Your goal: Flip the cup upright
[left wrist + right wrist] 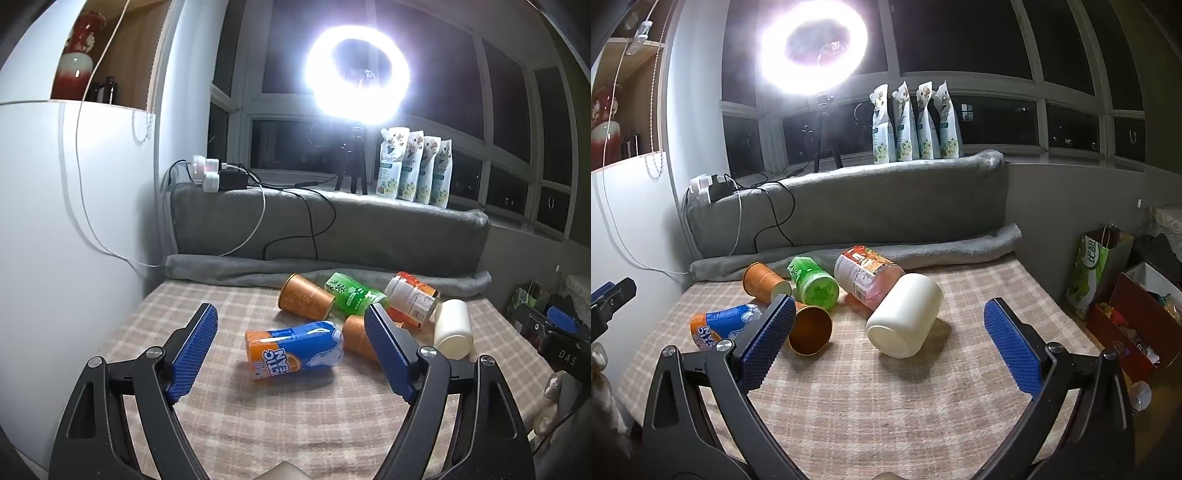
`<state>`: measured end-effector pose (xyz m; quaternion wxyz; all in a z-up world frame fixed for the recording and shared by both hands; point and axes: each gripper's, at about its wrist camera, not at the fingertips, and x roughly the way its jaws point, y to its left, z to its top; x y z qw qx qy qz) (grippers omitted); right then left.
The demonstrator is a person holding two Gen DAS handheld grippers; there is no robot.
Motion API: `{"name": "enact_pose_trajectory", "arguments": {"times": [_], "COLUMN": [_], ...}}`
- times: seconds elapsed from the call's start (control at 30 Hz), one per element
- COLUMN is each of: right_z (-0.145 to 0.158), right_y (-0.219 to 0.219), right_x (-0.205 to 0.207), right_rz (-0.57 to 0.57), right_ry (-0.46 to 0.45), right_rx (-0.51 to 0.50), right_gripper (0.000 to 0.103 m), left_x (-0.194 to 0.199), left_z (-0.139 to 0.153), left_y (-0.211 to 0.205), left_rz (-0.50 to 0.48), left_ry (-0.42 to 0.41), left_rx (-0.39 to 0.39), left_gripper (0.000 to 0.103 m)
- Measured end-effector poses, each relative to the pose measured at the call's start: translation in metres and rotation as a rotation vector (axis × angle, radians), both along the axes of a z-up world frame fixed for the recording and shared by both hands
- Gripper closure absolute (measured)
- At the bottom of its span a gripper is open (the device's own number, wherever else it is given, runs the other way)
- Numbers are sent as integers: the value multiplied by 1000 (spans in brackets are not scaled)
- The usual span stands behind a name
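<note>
Several cups lie on their sides on the checked table. A blue-and-orange cup lies between my left gripper's open fingers, a little ahead of them; it also shows in the right wrist view. A white cup lies ahead of my open, empty right gripper, its base toward the camera; it also shows in the left wrist view. Two orange cups, a green cup and a red-labelled cup lie behind.
A grey blanket covers the ledge behind the table, with a power strip and cables. A bright ring light and several pouches stand on the sill. Bags and a box sit right of the table.
</note>
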<state>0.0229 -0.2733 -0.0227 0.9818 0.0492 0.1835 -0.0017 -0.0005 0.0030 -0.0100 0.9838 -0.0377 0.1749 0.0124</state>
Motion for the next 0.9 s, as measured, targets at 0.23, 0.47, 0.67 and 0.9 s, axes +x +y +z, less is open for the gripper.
{"name": "enact_pose_trajectory", "arguments": {"times": [0.23,0.47,0.67,0.9], "right_z": [1,-1,-2,-3], "right_y": [0,4,5,6], "right_x": [-5,1,1,3], "right_rz": [0,9,7,13], "right_ry": [3,16,17,21], "right_rx": [-2,-1,-2,-2], "right_gripper": [0,0,0,0], "left_x": [0,1,4,5], "left_z": [1,2,0,1], "left_y": [4,4,5,6], "left_rz": [5,5,4,6], "left_ry": [4,12,23,22], "left_rx": [-10,-9,-12,-13], "left_gripper": [21,21,21,21]}}
